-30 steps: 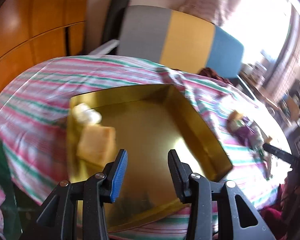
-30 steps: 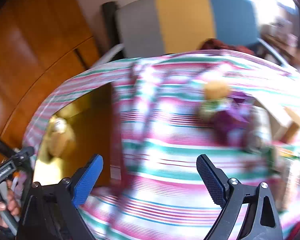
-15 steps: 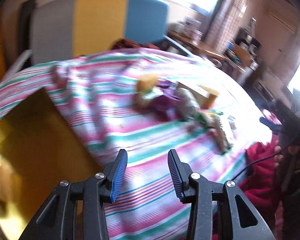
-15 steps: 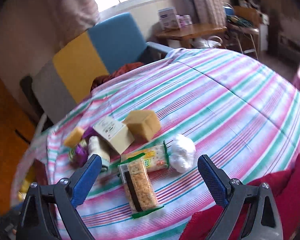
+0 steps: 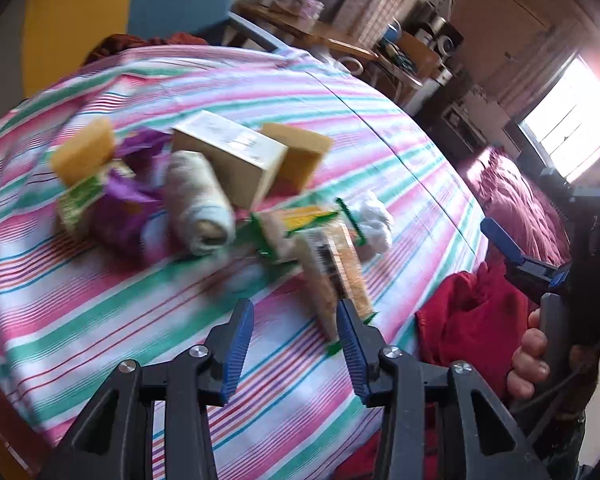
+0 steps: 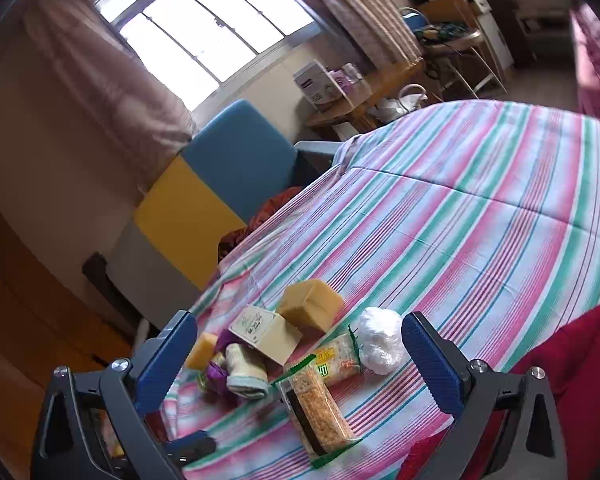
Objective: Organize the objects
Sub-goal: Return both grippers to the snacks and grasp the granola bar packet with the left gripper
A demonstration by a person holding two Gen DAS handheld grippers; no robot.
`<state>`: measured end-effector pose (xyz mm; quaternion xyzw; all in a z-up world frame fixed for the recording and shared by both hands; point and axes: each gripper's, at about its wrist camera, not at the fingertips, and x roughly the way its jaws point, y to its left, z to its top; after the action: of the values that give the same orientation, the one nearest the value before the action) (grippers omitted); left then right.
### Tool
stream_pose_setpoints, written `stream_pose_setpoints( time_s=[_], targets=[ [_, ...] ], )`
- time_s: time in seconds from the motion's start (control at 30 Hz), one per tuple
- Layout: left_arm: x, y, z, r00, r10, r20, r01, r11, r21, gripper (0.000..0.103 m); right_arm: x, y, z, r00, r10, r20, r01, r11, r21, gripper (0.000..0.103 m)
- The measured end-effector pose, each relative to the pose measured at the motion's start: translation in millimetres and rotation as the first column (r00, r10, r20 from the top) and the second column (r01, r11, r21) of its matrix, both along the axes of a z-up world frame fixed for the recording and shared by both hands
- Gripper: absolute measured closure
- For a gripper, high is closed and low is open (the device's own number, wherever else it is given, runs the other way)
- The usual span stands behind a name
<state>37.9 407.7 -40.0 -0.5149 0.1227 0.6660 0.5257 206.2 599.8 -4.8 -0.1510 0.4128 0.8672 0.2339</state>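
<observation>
The long clear-wrapped cracker packet with green sealed ends (image 6: 318,414) lies flat on the pink, green and white striped cloth (image 6: 480,216), nearest of a loose heap, its far end touching a second, shorter cracker packet (image 6: 338,362) that lies crosswise. It looks light, with a slick crinkly film and brittle biscuits inside, so it likely wants a gentle pinch across its narrow width near the middle, not on the thin end seals, which would probably slip or tear. Just beside the shorter packet sits a white crumpled plastic bundle (image 6: 380,340), soft and easy to squash. Behind them a cream cardboard box with dark print (image 6: 266,334) leans against a tan sponge-like block (image 6: 310,308); both seem light, the box stiff, the block yielding. A rolled pale cloth (image 6: 246,368), a purple wrapper (image 5: 120,200) and a smaller yellow block (image 5: 84,148) crowd the left of the heap, blurred in the left wrist view. The right gripper (image 6: 298,352) stands wide open and empty, its jaws having just been opening, framing the heap. The left gripper (image 5: 296,346) is partly open, its jaws also just opening, with nothing between them, the long packet's near end just beyond its right finger. A hand (image 5: 530,360) grips the other tool's handle at the edge of the left wrist view.
</observation>
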Motion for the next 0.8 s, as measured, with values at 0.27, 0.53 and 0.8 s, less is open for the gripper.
stream_pose_setpoints(
  time_s=[0.27,0.53,0.8],
  targets=[
    [19,56,-30,0.996,0.03,0.081,-0.024,0.997,-0.075,0.046,4,9,-9,0.999,-0.008,-0.044,0.005,0.997,-0.074,0.0],
    [23,82,-48,0.996,0.08,0.043,-0.072,0.985,-0.159,0.025,3,11,-14,0.997,0.022,-0.068,-0.029,0.995,-0.098,0.0],
    [13,83,-52,0.993,0.114,0.019,-0.11,0.98,-0.169,0.063,3,13,-17,0.998,0.025,-0.063,-0.032,0.993,-0.113,0.0]
  ],
)
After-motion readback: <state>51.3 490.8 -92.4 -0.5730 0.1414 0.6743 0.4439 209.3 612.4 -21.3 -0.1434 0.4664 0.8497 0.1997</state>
